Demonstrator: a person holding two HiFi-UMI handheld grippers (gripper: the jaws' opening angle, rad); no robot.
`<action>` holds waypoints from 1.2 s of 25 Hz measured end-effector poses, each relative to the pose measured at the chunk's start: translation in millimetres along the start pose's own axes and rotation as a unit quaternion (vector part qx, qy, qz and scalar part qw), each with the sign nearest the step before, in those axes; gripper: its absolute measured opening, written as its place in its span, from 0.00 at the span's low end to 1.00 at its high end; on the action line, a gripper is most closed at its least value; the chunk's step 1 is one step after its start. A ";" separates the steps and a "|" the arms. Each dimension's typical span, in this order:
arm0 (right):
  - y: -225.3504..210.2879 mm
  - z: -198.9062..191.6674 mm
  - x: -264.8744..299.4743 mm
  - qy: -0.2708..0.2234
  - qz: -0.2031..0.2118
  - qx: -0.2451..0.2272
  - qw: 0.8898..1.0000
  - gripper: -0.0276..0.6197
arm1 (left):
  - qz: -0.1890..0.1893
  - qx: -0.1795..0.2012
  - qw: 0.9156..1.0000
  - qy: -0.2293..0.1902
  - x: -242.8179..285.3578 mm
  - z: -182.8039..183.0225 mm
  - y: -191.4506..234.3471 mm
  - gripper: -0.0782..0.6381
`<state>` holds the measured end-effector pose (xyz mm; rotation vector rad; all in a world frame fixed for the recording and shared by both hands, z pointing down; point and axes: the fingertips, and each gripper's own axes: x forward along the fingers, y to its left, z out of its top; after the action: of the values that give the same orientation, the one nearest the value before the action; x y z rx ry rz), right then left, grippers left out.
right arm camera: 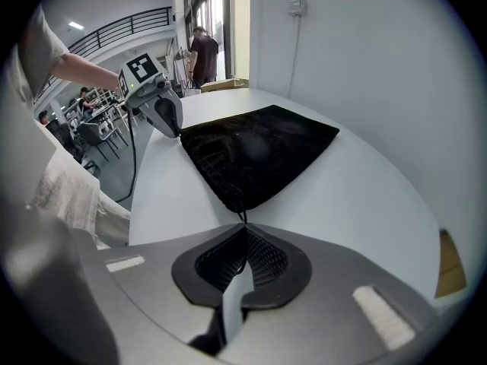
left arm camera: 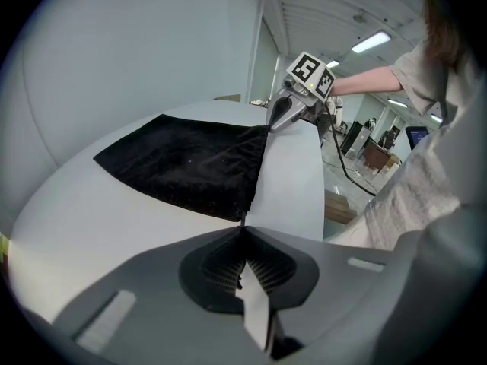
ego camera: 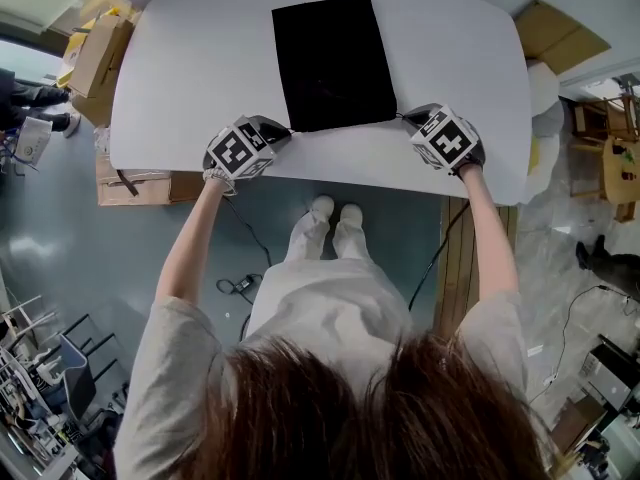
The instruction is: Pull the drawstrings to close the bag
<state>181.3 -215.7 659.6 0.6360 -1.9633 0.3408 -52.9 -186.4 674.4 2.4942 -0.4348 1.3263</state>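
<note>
A flat black drawstring bag lies on the white table, its mouth edge toward me. My left gripper is at the bag's near left corner and is shut on the left drawstring, which runs from the bag straight into the jaws. At the near right corner my right gripper is shut on the right drawstring coming from the gathered corner of the bag. Each gripper view also shows the other gripper: the right gripper and the left gripper, both touching the bag's edge.
Both grippers work close to the table's near edge. Cardboard boxes stand at the table's left, and a cardboard sheet lies at its right. A wooden panel and cables are on the floor below.
</note>
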 end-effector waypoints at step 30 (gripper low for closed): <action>-34.4 54.0 -63.6 -0.098 -0.082 -0.012 0.992 0.06 | 0.086 -0.006 0.991 -0.100 -68.1 44.0 34.1 0.11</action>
<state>183.7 -252.4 577.1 0.8357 -2.0802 0.1588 -69.3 -225.6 597.3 2.6404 -0.7158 1.1305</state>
